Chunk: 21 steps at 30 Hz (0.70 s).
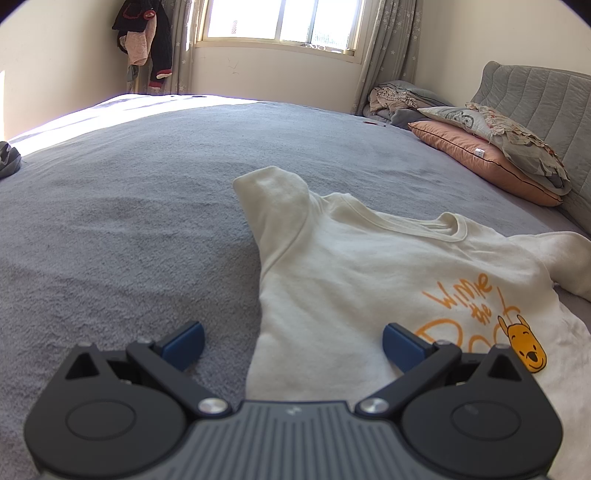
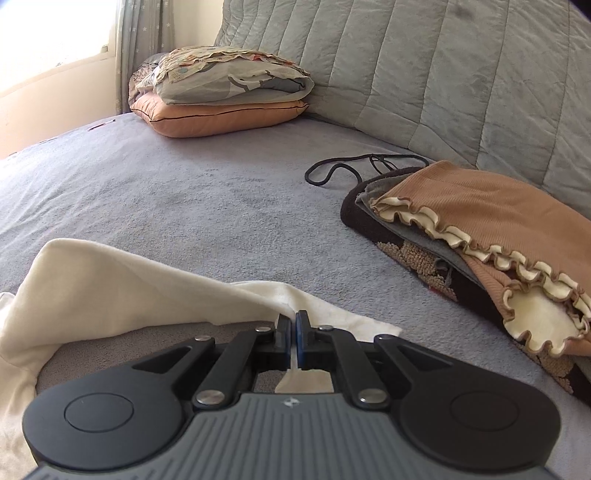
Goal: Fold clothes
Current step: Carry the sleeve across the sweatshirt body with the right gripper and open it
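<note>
Cream cotton sweatshirt with an orange cartoon-bear print (image 1: 351, 280) lies flat, front up, on the grey fleece bed cover (image 1: 129, 192) in the left wrist view, filling the lower right of the frame with one sleeve reaching toward the centre. At the bottom, the left gripper (image 1: 293, 345) has its jaws spread wide with nothing between the blue pads; the garment's side edge lies below the gap. Stacked pillows, a peach one under a grey patterned one (image 1: 495, 147), sit at the right by the grey quilted headboard (image 1: 535, 96), and a bright window (image 1: 280, 22) is at the top.

Right wrist view: the right gripper (image 2: 293, 325) at lower centre has its jaws closed on a fold of the cream sweatshirt (image 2: 92, 280), which rises off the cover at the pinch and drapes down to the lower left. A pile of folded clothes topped by a tan ribbed garment with a cream ruffle (image 2: 480, 221) lies at the right, a black cord (image 2: 354, 164) just beyond it.
</note>
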Each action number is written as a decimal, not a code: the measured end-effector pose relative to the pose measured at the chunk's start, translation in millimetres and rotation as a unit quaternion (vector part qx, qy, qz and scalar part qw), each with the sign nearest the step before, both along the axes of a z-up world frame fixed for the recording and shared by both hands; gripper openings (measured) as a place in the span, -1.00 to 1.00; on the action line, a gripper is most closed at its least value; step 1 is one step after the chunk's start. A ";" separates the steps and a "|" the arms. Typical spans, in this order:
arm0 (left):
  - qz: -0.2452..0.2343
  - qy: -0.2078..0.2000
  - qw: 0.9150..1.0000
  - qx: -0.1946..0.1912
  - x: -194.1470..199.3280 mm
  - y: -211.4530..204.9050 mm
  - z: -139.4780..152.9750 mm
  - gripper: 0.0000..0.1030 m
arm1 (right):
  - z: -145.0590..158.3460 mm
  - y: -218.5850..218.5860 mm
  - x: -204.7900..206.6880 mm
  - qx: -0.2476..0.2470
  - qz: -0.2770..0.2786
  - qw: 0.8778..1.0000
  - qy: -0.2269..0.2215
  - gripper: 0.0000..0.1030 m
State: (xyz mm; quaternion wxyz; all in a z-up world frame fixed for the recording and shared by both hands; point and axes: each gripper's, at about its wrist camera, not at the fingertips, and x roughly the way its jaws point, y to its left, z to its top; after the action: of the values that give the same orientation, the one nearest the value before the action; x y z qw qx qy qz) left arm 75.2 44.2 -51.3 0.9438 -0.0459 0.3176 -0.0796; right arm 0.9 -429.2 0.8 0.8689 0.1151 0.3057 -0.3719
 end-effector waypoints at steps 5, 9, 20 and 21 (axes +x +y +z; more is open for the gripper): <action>0.000 0.000 1.000 0.002 0.0 -0.5 0.0 1.00 | 11.1 -8.8 -4.8 -0.008 0.008 1.000 -0.006 -0.94; 0.001 0.000 1.000 0.008 0.2 -2.3 0.0 1.00 | 25.0 -4.9 -8.6 -0.033 0.022 0.999 0.000 -0.94; 0.001 0.000 1.000 0.006 -0.1 0.3 -1.0 1.00 | 55.9 -28.5 18.4 -0.023 0.048 0.998 0.038 -0.94; 0.001 0.000 1.000 0.006 -0.1 0.6 -1.0 1.00 | 56.2 -33.6 23.7 -0.016 0.048 0.998 0.044 -0.94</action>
State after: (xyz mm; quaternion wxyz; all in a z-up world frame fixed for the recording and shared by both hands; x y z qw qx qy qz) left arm 75.2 44.8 -52.3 0.9441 -0.0402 0.3182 -0.0769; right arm 24.6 -462.8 57.0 0.8732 0.0704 0.3427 -0.3393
